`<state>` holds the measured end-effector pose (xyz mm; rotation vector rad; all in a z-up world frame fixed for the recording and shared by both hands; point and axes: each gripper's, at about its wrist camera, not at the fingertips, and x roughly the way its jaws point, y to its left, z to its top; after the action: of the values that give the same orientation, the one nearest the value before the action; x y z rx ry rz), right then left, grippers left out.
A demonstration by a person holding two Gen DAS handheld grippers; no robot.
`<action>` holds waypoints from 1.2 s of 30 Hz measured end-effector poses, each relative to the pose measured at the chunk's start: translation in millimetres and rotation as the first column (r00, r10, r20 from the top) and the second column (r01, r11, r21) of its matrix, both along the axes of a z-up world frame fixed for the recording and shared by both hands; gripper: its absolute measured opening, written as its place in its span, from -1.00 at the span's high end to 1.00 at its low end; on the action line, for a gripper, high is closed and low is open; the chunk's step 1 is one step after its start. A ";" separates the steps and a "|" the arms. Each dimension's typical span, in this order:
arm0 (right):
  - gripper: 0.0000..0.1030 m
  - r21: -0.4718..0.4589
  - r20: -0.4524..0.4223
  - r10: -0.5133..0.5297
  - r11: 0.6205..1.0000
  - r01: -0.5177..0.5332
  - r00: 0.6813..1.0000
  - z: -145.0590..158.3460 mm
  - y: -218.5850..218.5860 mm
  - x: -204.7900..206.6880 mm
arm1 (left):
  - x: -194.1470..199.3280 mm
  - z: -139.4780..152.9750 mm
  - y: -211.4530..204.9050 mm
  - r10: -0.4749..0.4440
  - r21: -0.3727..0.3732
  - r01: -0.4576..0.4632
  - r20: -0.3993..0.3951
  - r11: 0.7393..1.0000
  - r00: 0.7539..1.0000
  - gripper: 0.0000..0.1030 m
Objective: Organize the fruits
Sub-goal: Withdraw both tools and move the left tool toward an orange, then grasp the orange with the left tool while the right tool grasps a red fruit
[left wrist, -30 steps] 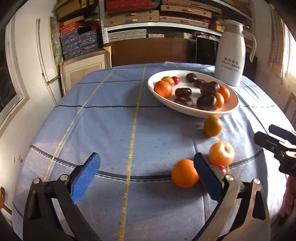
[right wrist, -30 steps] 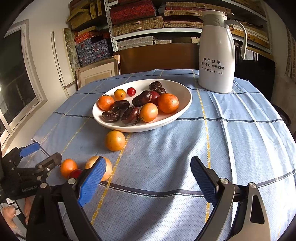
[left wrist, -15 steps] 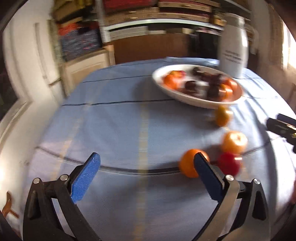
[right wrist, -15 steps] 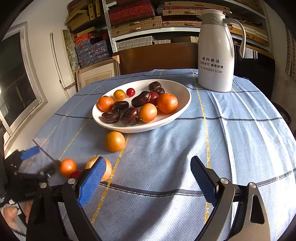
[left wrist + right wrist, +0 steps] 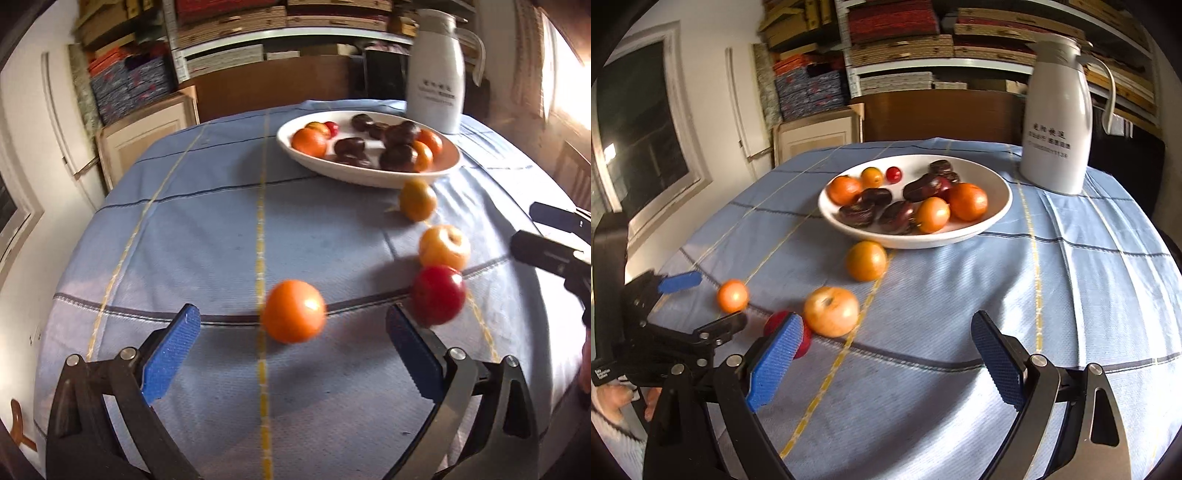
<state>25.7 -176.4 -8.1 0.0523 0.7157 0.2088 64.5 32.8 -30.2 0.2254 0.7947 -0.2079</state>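
My left gripper is open just above the blue tablecloth, and a loose orange lies a little ahead, between its blue pads. To its right sit a red fruit, a yellow apple and another orange fruit near the white bowl, which holds oranges and dark fruits. My right gripper is open and empty; the red fruit is partly hidden behind its left pad, and the apple lies just beyond. The left gripper brackets the small orange.
A white thermos jug stands behind the bowl at the table's far right. Shelves of stacked boxes and a wooden panel fill the back wall. The round table's edge curves close on the left. A hand holds the left gripper at lower left.
The left gripper has swung right, so the loose orange now lies centred between its fingers instead of beside the right pad. The right gripper has turned slightly left. Both stay open.
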 end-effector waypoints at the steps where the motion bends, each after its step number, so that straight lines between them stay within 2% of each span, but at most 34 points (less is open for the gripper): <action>1: -0.81 -0.003 0.001 0.003 1.000 -0.003 1.000 0.1 1.2 -1.0 | 0.9 -0.8 -0.9 -0.008 -0.003 0.008 -0.007 1.000 1.000 -0.81; 3: -0.81 -0.006 -0.001 0.009 1.000 -0.009 1.000 -0.1 2.8 -2.8 | 5.7 -4.4 -0.2 -0.032 -0.031 0.031 -0.046 0.999 0.998 -0.29; 6: -0.81 -0.006 -0.007 0.008 1.000 -0.008 1.000 -1.0 2.7 -2.7 | 14.7 -12.3 2.9 -0.046 -0.076 0.038 -0.107 0.996 0.993 -0.02; 8: -0.81 -0.003 -0.009 0.006 1.000 -0.006 1.000 -1.2 1.8 -1.8 | 18.8 -13.3 6.4 -0.045 -0.102 0.033 -0.117 0.994 0.992 -0.02; 10: -0.81 0.002 -0.011 0.009 1.000 -0.009 1.000 -1.3 2.1 -1.8 | 24.0 -12.3 8.4 -0.028 -0.098 0.018 -0.101 0.995 0.994 -0.01; 15: -0.78 0.037 -0.025 0.085 0.996 -0.084 0.996 -4.0 11.7 -7.5 | 34.7 -14.4 4.2 -0.031 -0.075 0.023 -0.107 0.997 0.994 0.29; 21: -0.27 0.006 -0.072 0.199 0.980 -0.199 0.977 -13.9 46.0 -13.0 | 32.0 -11.9 4.8 -0.022 -0.064 0.015 -0.096 0.998 0.995 0.30; 23: -0.10 0.028 -0.101 0.208 0.978 -0.207 0.973 -17.5 51.1 -8.3 | 32.1 -10.7 7.5 -0.011 -0.071 0.004 -0.093 0.997 0.996 0.30; 28: 0.16 0.070 -0.163 0.203 0.979 -0.194 0.966 -26.4 57.6 10.4 | 35.3 -13.2 11.4 0.009 -0.072 -0.017 -0.109 0.997 0.994 0.29; 33: 0.18 0.119 -0.177 0.193 0.978 -0.174 0.965 -31.8 62.0 25.2 | 36.0 -14.5 9.5 0.006 -0.063 -0.013 -0.107 0.998 0.994 0.29; 36: 0.25 0.103 -0.169 0.191 0.979 -0.176 0.967 -31.4 66.7 25.0 | 35.8 -14.2 9.8 0.006 -0.068 -0.014 -0.106 0.998 0.994 0.29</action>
<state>50.7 -109.7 -39.5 0.0892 0.8905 0.4174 100.4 42.6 -44.5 0.1461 0.8925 -0.2389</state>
